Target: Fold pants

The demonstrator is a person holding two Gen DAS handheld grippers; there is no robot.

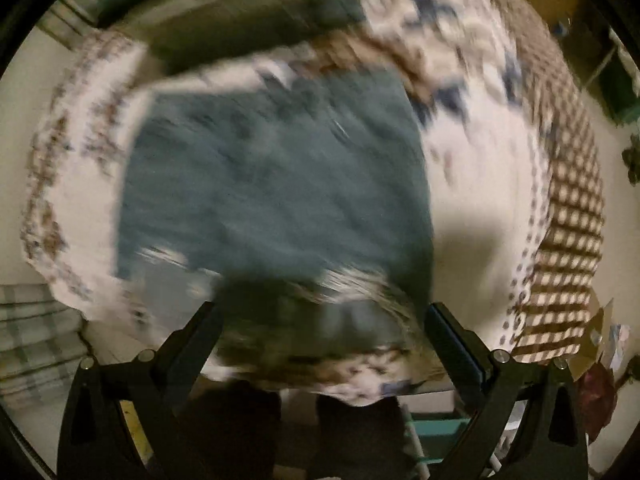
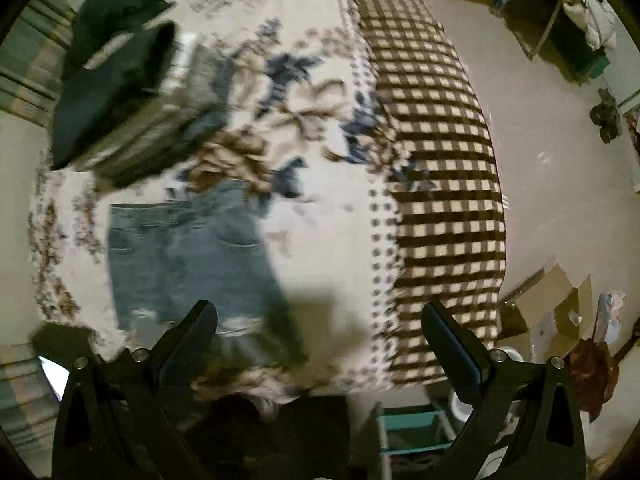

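Note:
Blue jeans (image 1: pixel 272 176) lie spread flat on a floral bedspread (image 1: pixel 480 184); the left wrist view is blurred by motion. My left gripper (image 1: pixel 320 312) is open and empty, held above the near frayed end of the jeans. In the right wrist view the jeans (image 2: pixel 180 256) lie at the lower left, back pockets up. My right gripper (image 2: pixel 320 312) is open and empty above the bedspread (image 2: pixel 340 208), just right of the jeans.
A stack of folded dark clothes (image 2: pixel 132 100) sits at the bed's far left. A brown checked blanket (image 2: pixel 440 160) covers the bed's right side. Cardboard boxes (image 2: pixel 556 304) and clutter lie on the floor to the right. A teal crate (image 2: pixel 416 424) stands below the bed's near edge.

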